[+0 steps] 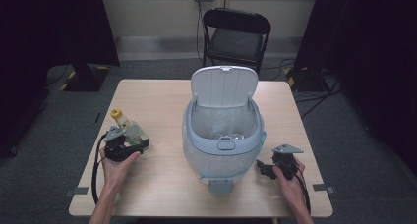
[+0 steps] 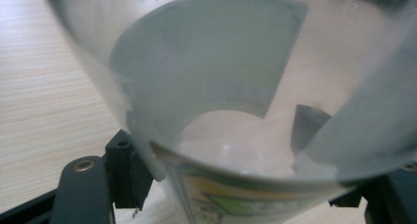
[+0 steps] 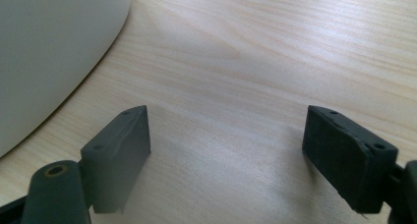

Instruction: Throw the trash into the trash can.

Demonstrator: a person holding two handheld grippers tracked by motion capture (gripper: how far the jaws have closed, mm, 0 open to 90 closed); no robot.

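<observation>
A clear plastic bottle [image 1: 129, 128] with a yellow cap [image 1: 116, 113] is at the table's left side, its cap pointing away. My left gripper [image 1: 134, 141] is shut on its lower end; in the left gripper view the bottle [image 2: 221, 86] sits between the two black jaws, and the left pad [image 2: 129, 170] presses its wall. A pale blue bin [image 1: 196, 135] with a plastic liner stands mid-table, its white lid [image 1: 223, 86] raised. My right gripper [image 1: 265, 169] rests on the table right of the bin, open and holding nothing [image 3: 226, 150]. The bin's wall [image 3: 49, 52] is at its left.
Something crumpled and shiny lies in the bottom of the bin [image 1: 227, 134]. A black folding chair [image 1: 236, 35] stands beyond the table's far edge. Bare wooden tabletop [image 1: 162, 180] lies in front of the bin and between the hands.
</observation>
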